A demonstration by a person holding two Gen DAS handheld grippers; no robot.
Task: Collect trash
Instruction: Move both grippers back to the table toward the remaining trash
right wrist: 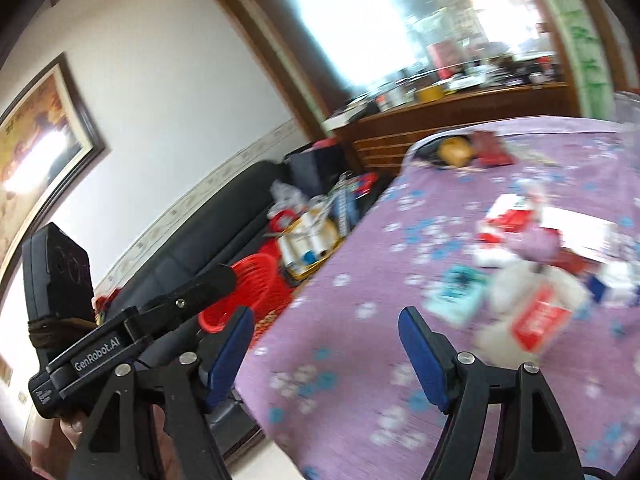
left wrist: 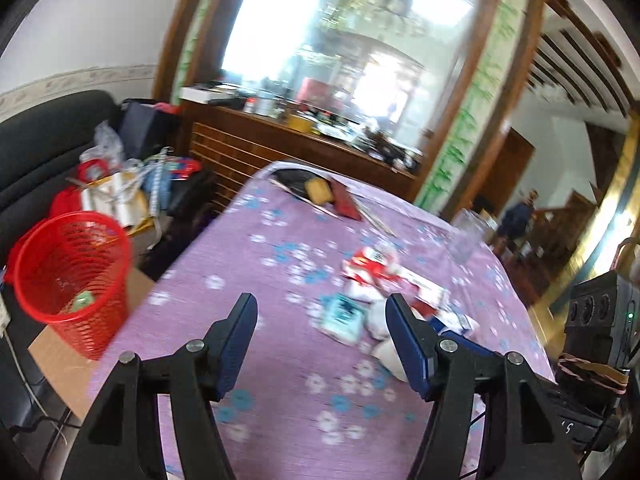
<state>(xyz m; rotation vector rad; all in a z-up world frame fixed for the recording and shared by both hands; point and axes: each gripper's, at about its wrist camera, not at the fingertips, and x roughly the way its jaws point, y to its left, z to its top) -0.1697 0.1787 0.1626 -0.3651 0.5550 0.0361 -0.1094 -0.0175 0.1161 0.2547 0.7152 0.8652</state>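
A heap of trash (left wrist: 384, 280) is seen right of centre in the left wrist view, lying on a purple cloth with white and blue flowers that covers a table (left wrist: 280, 380). The heap is blurred, but red-and-white wrappers, crumpled white paper and a small teal-and-white packet (left wrist: 344, 316) at its near edge can be made out. In the right wrist view the same heap is spread across the right side of the frame, with a red-and-white packet (right wrist: 538, 320) lying on crumpled white paper at its near end.

The left gripper (left wrist: 320, 308) is shown at the bottom of its frame with its blue-padded jaws held apart and nothing between them; its right pad overlaps the near edge of the heap in the picture, though contact cannot be told. The right gripper (right wrist: 326, 316) is likewise held with its jaws wide apart and empty, over the near edge of the table.

A red mesh waste basket (left wrist: 76, 276) is seen at the left of the left wrist view, standing beside the table on cardboard, with a small greenish item inside. A clear plastic container (left wrist: 466, 240) stands on the cloth beyond the heap.
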